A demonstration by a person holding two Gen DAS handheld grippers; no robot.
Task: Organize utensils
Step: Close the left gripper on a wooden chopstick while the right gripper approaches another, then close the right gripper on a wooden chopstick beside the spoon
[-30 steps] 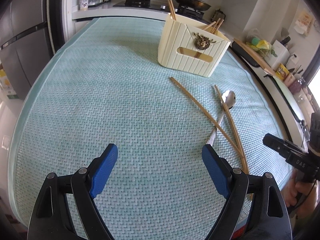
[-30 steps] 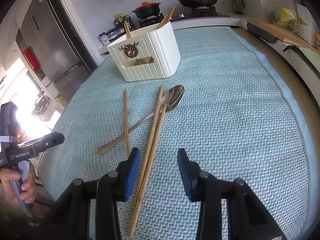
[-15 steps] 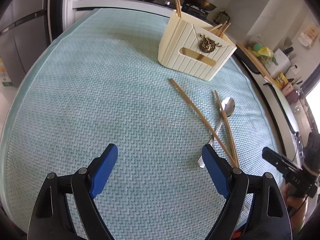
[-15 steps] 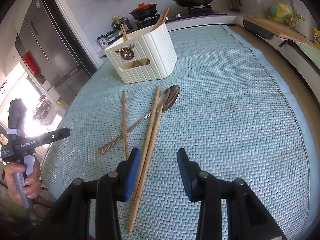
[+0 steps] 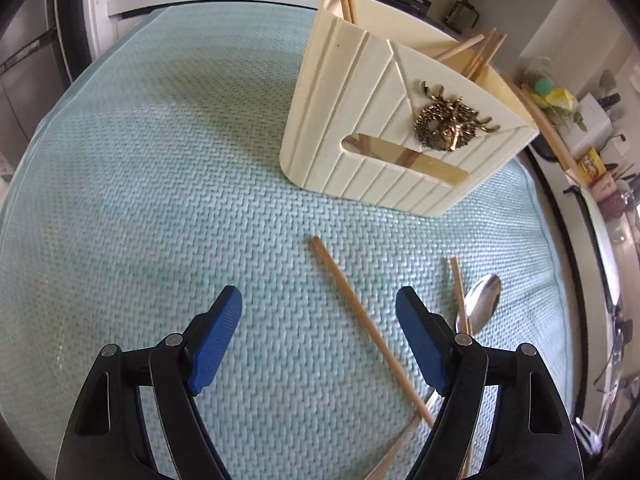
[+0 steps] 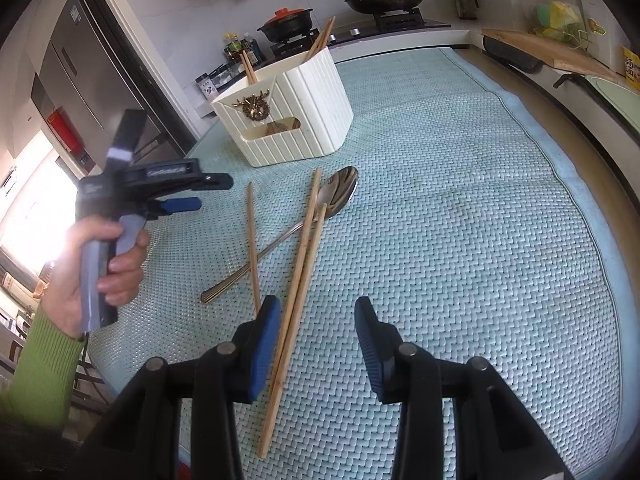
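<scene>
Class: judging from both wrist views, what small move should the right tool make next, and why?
Probably lower the open right tool and close on the paired chopsticks, which already lie between its fingers on the mat, beside the spoon.

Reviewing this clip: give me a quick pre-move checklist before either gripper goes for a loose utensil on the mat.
1. Left gripper open, empty: ok.
2. Right gripper open, empty: ok.
3. Paired chopsticks between the right gripper's fingers: not ok, they lie beside its left finger.
4. Spoon free to lift: not ok, chopsticks cross it.
5. Single chopstick lies apart from the holder: ok.
6. Room inside the holder: cannot tell.
</scene>
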